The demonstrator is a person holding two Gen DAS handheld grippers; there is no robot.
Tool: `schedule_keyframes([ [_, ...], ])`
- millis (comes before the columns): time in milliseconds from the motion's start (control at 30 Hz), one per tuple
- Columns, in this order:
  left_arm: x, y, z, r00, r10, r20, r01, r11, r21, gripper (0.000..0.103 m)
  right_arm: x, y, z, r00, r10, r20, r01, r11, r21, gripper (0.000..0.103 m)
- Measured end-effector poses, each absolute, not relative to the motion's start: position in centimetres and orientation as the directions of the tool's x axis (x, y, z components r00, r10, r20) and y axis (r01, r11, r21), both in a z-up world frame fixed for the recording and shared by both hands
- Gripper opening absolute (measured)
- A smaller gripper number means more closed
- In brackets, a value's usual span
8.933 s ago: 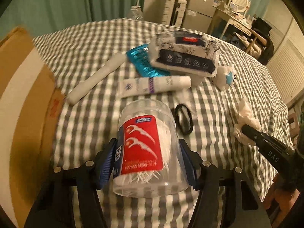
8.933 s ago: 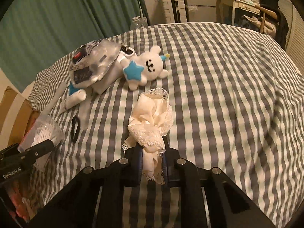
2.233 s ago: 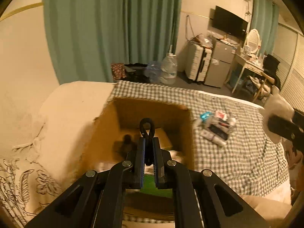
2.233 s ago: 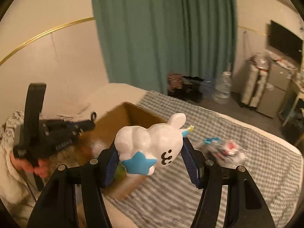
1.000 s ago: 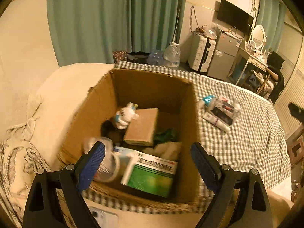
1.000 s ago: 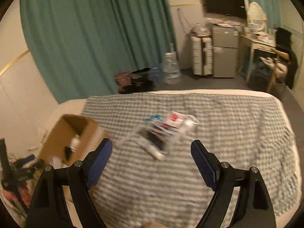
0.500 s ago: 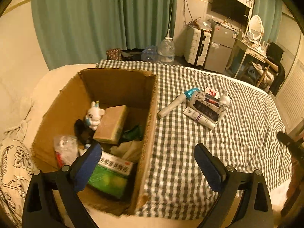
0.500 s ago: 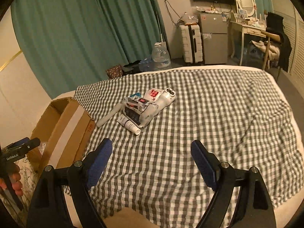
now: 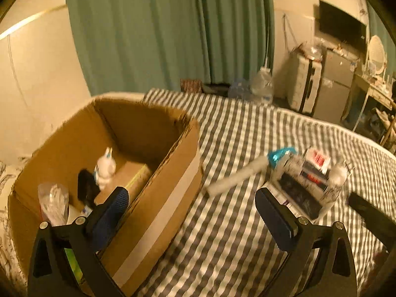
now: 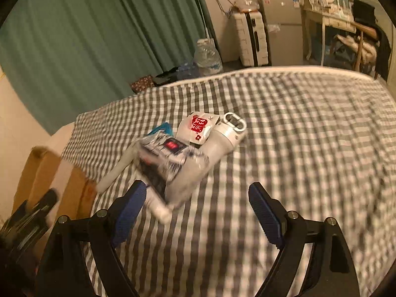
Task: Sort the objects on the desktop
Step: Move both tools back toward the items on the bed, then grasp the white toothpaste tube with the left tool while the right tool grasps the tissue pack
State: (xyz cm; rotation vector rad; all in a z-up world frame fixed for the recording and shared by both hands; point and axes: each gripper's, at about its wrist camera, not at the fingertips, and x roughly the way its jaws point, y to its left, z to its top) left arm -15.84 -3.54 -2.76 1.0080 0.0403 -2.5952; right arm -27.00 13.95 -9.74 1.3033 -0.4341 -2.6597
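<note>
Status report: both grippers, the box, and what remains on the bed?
Left gripper and right gripper open, empty. Box holds sorted items. Pile remains on bed. Path clear.

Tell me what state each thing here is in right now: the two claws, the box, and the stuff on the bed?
Left claw: wide open, empty.
Right claw: open, empty.
Cardboard box: open-topped, partly filled.
White bunny toy: upright inside the box.
Patterned packet: lying on the checked bedspread, atop other items.
White bottle: on its side, cap on.
White tube: lying flat, beside the box.
</note>
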Motion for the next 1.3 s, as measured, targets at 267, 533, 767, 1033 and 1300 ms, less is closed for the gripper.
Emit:
schedule_keyframes([
  [267, -15.5, -2.8, -0.7, -0.743, -0.21, -0.635, 0.236, -0.971, 0.045, 0.103, -28.9, 12.3, -12.7, -0.545, -0.34, -0.767, 0.013, -0.917, 0.398, 0.033],
  [533, -14.3, 0.4, 0.6, -0.729, -0.023, -0.684, 0.073, -0.996, -0.044, 0.103, -20.7, 17.9, -8.7, -0.678, -0.137, -0.722, -0.098, -0.957, 0.273, 0.031],
  [767, -16.8, 3.5, -4.9, -0.58, 0.061, -0.812, 0.006, -0.997, -0.08, 0.098, -17.6, 22.7, -9.2, -0.695, -0.091, -0.713, -0.222, -0.916, 0.334, 0.031],
  [1033, -22.5, 3.2, -10.7, -0.48, 0.124, -0.869, 0.138, -0.967, -0.214, 0.07, -17.5, 23.3, -11.7, -0.665, -0.086, -0.742, -0.248, -0.912, 0.328, 0.031],
  [1300, -23.3, 3.1, -12.7, -0.453, 0.146, -0.88, 0.052, -0.981, -0.189, 0.025, -17.8, 22.9, -11.9, -0.654, -0.095, -0.751, -0.241, -0.914, 0.326, 0.031],
])
